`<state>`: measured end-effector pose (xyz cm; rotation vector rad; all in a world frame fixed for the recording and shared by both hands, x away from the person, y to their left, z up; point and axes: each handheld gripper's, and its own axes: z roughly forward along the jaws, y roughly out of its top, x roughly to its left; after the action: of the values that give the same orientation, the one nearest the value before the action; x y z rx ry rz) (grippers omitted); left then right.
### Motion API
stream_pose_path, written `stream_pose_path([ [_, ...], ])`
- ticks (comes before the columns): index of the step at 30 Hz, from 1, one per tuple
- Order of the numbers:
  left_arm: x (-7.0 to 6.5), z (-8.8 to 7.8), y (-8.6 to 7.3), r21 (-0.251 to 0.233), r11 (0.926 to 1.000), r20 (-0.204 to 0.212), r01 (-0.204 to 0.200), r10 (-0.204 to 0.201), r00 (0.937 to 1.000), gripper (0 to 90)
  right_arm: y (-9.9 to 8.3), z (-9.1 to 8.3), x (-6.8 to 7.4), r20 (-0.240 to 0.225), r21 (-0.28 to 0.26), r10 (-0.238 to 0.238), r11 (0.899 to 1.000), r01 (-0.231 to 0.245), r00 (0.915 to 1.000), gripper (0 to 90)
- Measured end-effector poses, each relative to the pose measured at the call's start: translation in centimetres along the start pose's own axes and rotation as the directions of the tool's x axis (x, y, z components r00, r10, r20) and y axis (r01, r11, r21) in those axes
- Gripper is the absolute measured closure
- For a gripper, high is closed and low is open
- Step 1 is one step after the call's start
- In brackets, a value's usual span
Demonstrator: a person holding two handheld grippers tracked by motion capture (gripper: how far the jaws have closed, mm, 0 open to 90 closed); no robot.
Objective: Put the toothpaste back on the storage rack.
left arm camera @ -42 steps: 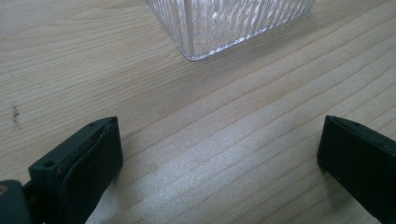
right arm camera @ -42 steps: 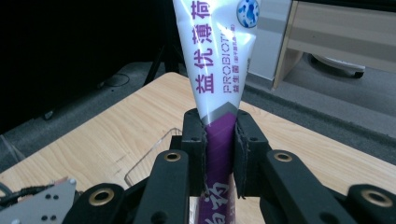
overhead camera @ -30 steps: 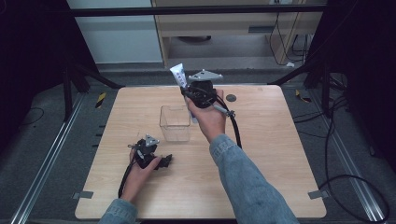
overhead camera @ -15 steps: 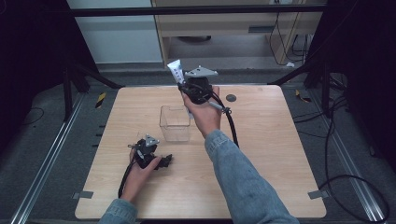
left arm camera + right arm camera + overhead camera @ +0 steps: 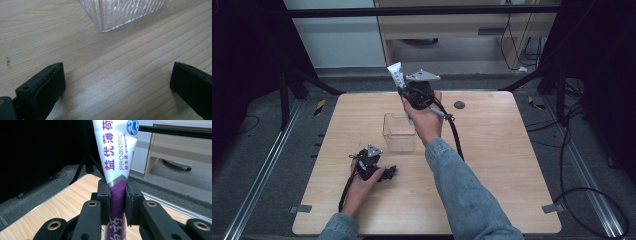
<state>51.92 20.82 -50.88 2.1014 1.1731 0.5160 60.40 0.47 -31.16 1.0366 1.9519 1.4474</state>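
Note:
A white and purple toothpaste tube (image 5: pixel 117 157) stands between the pads of my right gripper (image 5: pixel 117 200), which is shut on its purple lower part. In the high view that tube (image 5: pixel 395 75) sticks up from the right gripper (image 5: pixel 404 91), held in the air above the far side of the table, just behind a clear ribbed plastic box (image 5: pixel 399 132). My left gripper (image 5: pixel 388 172) rests on the wood near the front left, open, with nothing between its fingers (image 5: pixel 50 82). A corner of the clear box (image 5: pixel 120 12) lies ahead of it.
The wooden table (image 5: pixel 502 165) has bare room to the right and in front. A small dark round spot (image 5: pixel 459 105) sits near the far edge. Black cables trail from both grippers. Metal rails and dark floor surround the table.
My right hand has carried the tube a little to the left, toward the space over the clear box. The left gripper has stayed in place.

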Motion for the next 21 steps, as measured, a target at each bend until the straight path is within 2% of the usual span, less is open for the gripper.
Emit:
stream_pose_path([
  [9,0.0,0.0,0.0,0.002,1.0,0.001,-0.003,0.003,1.0,0.0,-0.2,0.7,0.1,-0.001,0.002,-0.006,1.0,0.006,1.0,76.8],
  [21,0.0,0.0,0.0,0.0,1.0,-0.001,0.0,0.0,1.0,0.0,-0.4,1.9,1.0,-0.028,0.001,-0.004,1.0,0.004,0.9996,76.8],
])
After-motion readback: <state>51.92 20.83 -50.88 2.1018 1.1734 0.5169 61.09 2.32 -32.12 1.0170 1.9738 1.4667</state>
